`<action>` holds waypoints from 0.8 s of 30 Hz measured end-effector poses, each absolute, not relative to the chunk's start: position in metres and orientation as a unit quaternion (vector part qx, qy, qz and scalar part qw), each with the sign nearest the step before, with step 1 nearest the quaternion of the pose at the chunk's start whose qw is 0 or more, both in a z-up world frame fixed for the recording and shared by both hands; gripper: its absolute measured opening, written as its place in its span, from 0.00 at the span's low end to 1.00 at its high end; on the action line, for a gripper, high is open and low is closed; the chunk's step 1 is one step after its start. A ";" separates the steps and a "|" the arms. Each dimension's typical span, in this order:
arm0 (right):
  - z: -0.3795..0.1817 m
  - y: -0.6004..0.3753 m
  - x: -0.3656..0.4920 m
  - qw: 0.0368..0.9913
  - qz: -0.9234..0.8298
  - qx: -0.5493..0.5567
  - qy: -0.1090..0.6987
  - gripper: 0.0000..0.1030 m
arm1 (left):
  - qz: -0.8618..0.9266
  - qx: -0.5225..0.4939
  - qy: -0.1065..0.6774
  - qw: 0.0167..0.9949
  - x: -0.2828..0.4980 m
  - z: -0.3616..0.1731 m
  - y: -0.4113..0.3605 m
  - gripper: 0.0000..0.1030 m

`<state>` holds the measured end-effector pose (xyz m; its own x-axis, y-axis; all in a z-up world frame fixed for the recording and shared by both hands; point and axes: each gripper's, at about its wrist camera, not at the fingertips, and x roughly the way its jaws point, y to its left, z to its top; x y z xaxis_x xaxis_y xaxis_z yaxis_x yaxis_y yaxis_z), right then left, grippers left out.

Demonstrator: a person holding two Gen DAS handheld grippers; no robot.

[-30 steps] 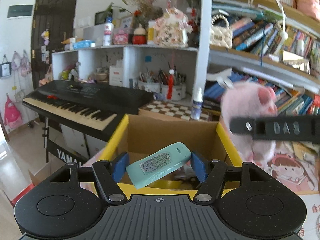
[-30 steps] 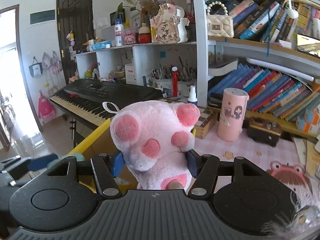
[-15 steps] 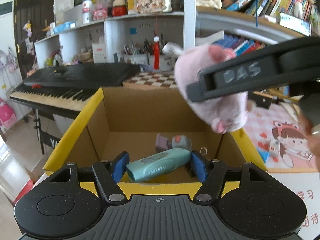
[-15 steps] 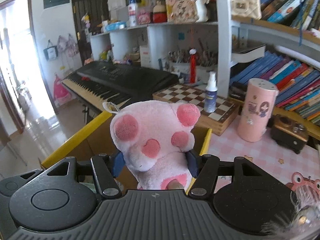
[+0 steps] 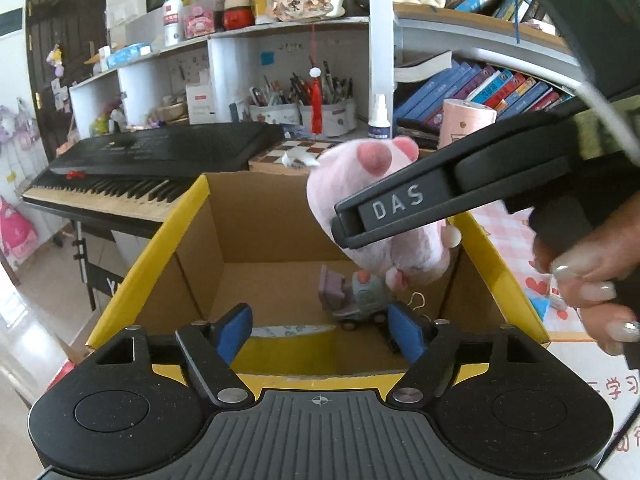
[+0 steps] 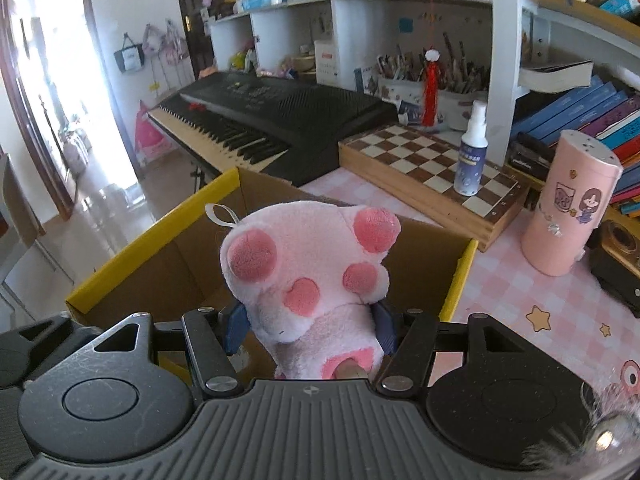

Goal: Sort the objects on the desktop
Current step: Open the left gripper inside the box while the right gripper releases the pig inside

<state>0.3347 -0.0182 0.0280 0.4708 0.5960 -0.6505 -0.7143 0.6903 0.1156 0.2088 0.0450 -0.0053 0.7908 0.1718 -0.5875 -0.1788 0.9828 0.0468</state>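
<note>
The left gripper (image 5: 320, 330) hangs over the yellow-rimmed open cardboard box (image 5: 160, 248); its blue fingers (image 5: 234, 326) have just been opening and stand apart with nothing between them. A small grey toy truck (image 5: 362, 296) lies on the box floor. The right gripper (image 6: 310, 326) clamps a pink plush paw toy (image 6: 308, 264) above the box, beside the pink-checked bench (image 6: 520, 300).

Pink plush (image 6: 308, 276) with darker pink spots; brown box (image 6: 160, 248), yellow rim; brown-and-white checked board (image 6: 432, 164) at 1 o'clock; blue pads (image 5: 236, 328).
</note>
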 end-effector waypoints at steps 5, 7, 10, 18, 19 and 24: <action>0.021 -0.009 0.342 0.842 0.389 -0.098 0.361 0.57 | 0.103 -0.001 0.305 0.947 0.203 -0.001 0.047 0.76; 0.018 -0.006 0.343 0.837 0.391 -0.103 0.368 0.58 | 0.106 0.003 0.304 0.947 0.202 0.000 0.047 0.76; 0.015 -0.002 0.343 0.835 0.393 -0.109 0.370 0.62 | 0.109 0.003 0.302 0.947 0.199 0.002 0.048 0.76; 0.025 -0.004 0.334 0.854 0.387 -0.106 0.331 0.73 | 0.115 0.000 0.292 0.950 0.192 0.008 0.049 0.76; 0.027 -0.005 0.332 0.857 0.386 -0.107 0.324 0.73 | 0.115 -0.001 0.290 0.950 0.191 0.009 0.050 0.76; 0.041 -0.016 0.323 0.871 0.375 -0.094 0.302 0.73 | 0.120 -0.007 0.278 0.953 0.182 0.014 0.051 0.76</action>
